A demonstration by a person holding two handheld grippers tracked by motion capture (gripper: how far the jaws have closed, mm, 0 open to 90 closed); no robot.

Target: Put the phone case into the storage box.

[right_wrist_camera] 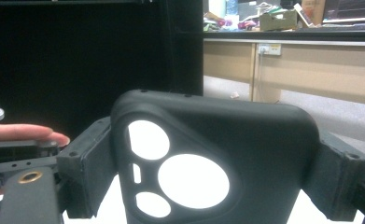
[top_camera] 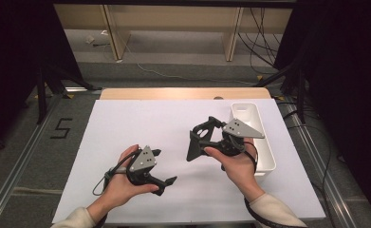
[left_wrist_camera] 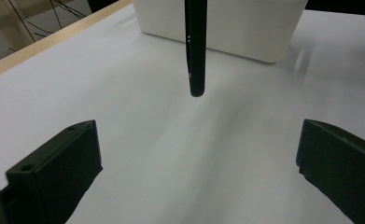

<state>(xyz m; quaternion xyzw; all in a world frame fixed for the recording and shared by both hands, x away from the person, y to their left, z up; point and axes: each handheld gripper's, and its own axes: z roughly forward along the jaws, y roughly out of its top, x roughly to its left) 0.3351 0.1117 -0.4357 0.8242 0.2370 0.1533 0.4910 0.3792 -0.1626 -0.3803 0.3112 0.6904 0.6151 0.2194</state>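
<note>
Black phone case [right_wrist_camera: 217, 158], clamped across its width between the 2 jaws of the right gripper [top_camera: 203, 138] and held above the white table surface [top_camera: 140, 123], near its right half; in the right gripper view the case faces the camera, showing a raised camera cut-out with 3 round openings and 1 small slot, white showing through them. In the left gripper view the same case [left_wrist_camera: 195, 46] appears edge-on as a thin dark bar hanging down from the top edge, clear of the surface. Left gripper [top_camera: 163, 167]: jaws spread wide apart with nothing between them, just above the white surface near its front edge and well apart from the case, with the cable looping off to the left. A white rectangular tray [top_camera: 267, 152] stands at the right edge of the surface, just behind and beside the right hand [top_camera: 237, 166]; its interior cannot be made out. A strip of pale wooden tabletop [top_camera: 183, 93] shows beyond the white surface. On the floor to the left, black tape forms the numeral 5 [top_camera: 61, 128]. Wooden table legs and loose cables stand farther back. No brand or label is legible on the case.
</note>
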